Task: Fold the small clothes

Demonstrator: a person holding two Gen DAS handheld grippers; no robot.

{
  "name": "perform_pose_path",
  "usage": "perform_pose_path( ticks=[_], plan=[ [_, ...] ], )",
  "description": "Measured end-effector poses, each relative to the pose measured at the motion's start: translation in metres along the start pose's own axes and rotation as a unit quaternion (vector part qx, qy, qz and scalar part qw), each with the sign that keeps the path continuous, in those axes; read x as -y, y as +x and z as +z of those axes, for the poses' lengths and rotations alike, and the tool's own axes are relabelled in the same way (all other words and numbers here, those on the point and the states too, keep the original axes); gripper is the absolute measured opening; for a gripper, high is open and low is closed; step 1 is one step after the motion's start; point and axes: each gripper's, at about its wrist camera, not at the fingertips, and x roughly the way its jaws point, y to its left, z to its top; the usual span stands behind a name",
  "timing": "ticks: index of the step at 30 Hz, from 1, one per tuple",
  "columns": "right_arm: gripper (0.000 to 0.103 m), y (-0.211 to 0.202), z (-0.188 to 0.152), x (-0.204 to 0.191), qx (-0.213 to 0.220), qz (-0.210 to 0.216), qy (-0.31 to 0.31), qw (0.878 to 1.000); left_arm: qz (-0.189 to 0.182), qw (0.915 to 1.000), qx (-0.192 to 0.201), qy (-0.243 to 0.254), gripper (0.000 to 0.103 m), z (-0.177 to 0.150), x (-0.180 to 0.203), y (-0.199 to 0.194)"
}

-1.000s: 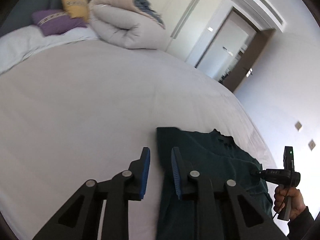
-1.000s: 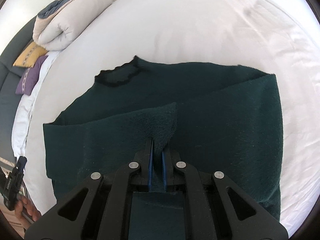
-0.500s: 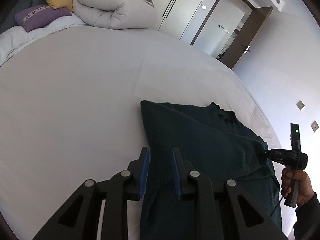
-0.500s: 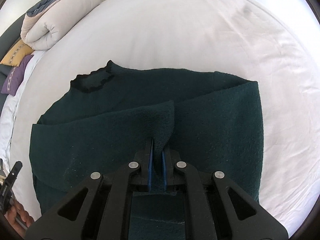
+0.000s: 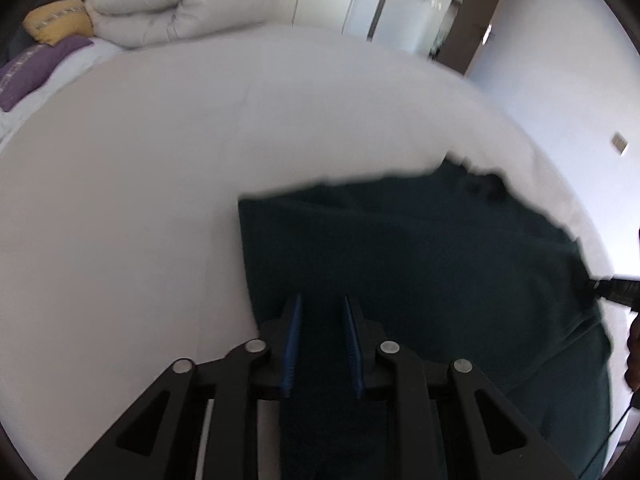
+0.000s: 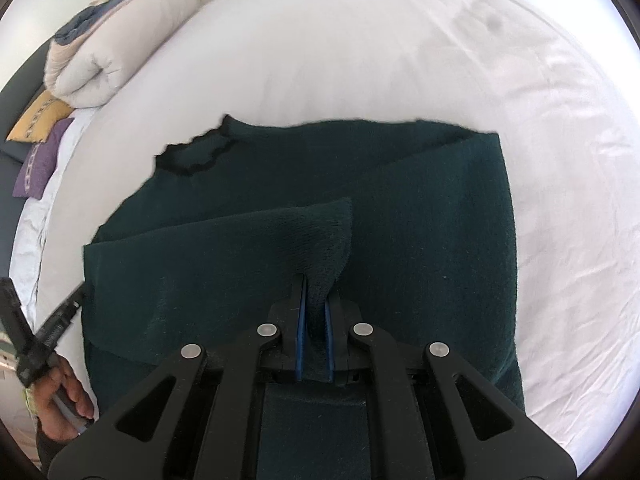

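- Since a second ago the left gripper [image 5: 320, 316] has swung from the bare sheet at the garment's edge to sit over the dark green knitted sweater [image 6: 420, 240]; the right gripper [image 6: 315, 300] has kept its pinch while the cloth has drawn closer and larger in its view.
- Nearest in the right wrist view, the right gripper's blue-padded fingers [image 6: 299, 332] are closed on a raised cuff or corner of the sweater, which tents up toward 12 o'clock.
- In the left wrist view, the left gripper's fingers [image 5: 292, 340] stand apart and hold nothing; dark cloth lies beneath and between them, though contact cannot be told.
- Beyond both grippers the sweater lies spread on the white bed sheet [image 6: 400, 48], neckline [image 6: 196, 156] at about 10 o'clock in the right wrist view, one flap already laid across the body.
- Farthest off, a rolled cream duvet [image 5: 168, 4] and yellow and purple cushions [image 5: 48, 40] sit at 10 to 11 o'clock.
- Step in hand, as I judge it: folding a sleeve or side inward across the body.
- Next move likely calls for the right gripper to carry its pinched cloth over and lay it flat, while the left closes on the near edge to hold or match the fold.
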Motion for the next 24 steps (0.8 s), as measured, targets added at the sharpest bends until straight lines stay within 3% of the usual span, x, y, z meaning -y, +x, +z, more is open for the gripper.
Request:
perform_pose_path(
  ticks=[5,8,11,13,15,17,20,22,24],
  plan=[
    [0.007,0.012,0.005,0.033,0.009,0.035,0.048,0.998,0.000,0.9998,0.007,0.019,0.024,-0.003,0.000,-0.002],
    [0.010,0.007,0.002,0.046,0.012,0.056,0.089,0.994,0.006,0.9999,0.014,-0.004,0.023,0.001,-0.013,-0.015],
    [0.011,-0.015,-0.005,0.046,0.044,0.011,0.084,0.995,0.010,0.9982,0.045,-0.037,0.024,0.009,-0.028,-0.038],
    [0.012,-0.029,-0.009,0.040,0.070,-0.016,0.073,0.995,0.007,0.9981,0.053,-0.030,0.024,0.017,-0.027,-0.046],
    [0.012,-0.040,-0.010,0.033,0.089,-0.017,0.072,0.993,0.000,0.9987,0.049,-0.015,0.024,0.023,-0.018,-0.044],
    [0.012,-0.045,-0.012,0.014,0.101,0.017,0.059,0.993,-0.006,0.9994,0.034,0.001,0.024,0.025,-0.006,-0.031],
    [0.012,-0.029,-0.013,-0.010,0.067,0.089,0.018,0.994,0.015,0.9994,-0.023,0.019,0.024,0.014,-0.002,0.005],
    [0.012,-0.007,-0.017,-0.013,0.033,0.122,0.014,0.992,0.022,0.9990,0.015,0.036,0.027,0.002,-0.003,0.009],
    [0.011,0.014,-0.022,-0.005,0.005,0.120,0.025,0.993,0.036,0.9979,0.021,0.050,0.027,-0.003,0.001,0.006]
  ],
)
